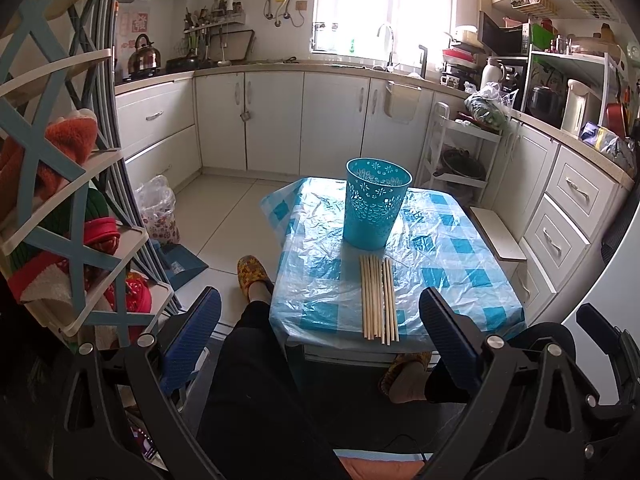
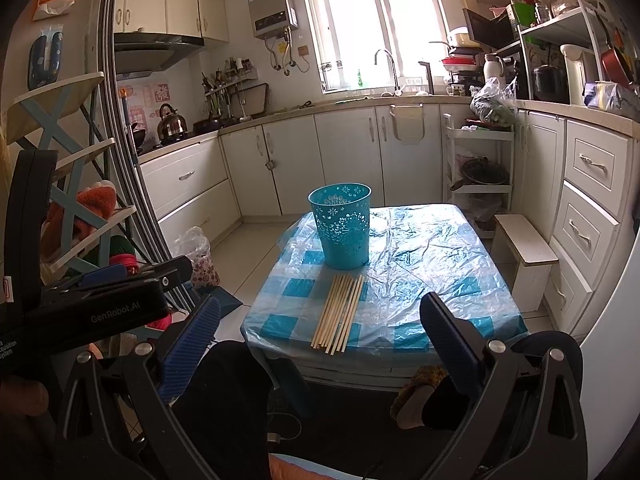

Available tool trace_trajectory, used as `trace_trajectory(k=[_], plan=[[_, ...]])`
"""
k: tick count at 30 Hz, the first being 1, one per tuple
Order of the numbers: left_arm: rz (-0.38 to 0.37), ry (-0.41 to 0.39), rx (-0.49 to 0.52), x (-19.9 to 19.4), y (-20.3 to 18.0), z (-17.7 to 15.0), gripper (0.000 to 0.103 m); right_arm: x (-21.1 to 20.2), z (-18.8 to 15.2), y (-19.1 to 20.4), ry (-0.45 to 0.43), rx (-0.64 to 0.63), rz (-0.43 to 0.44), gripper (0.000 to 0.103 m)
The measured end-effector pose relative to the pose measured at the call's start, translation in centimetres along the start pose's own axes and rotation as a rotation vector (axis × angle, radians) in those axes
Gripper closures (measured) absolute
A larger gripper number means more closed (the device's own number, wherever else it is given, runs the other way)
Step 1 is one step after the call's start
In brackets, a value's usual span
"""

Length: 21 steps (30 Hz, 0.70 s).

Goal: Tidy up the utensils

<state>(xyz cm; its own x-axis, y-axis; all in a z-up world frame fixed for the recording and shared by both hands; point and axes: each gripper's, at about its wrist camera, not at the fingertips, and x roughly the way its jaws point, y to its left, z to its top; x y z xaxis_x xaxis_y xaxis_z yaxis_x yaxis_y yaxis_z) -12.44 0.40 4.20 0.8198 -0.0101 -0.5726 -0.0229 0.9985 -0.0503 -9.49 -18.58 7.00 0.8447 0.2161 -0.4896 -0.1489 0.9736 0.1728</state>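
Left wrist view showed both tongs, left tongs (image 1: 320,336) and right tongs (image 2: 320,340), spread wide and empty. Chopsticks (image 1: 379,298) lay bundled on the surface (image 1: 460,248) just before the basket (image 1: 374,208); light, stiff, probably slippery, best pinched mid-length.

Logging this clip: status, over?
Left gripper and right gripper open, empty. Chopsticks bundled on table, before teal basket. Nothing in the way.
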Motion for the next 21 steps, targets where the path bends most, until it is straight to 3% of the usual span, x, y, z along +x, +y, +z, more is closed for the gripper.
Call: trace_trajectory(k=[21], plan=[[0.006,0.022,-0.005,1.1,-0.1,-0.7,0.008,0.9,-0.3,-0.2,0.022,0.001,0.006,0.007]])
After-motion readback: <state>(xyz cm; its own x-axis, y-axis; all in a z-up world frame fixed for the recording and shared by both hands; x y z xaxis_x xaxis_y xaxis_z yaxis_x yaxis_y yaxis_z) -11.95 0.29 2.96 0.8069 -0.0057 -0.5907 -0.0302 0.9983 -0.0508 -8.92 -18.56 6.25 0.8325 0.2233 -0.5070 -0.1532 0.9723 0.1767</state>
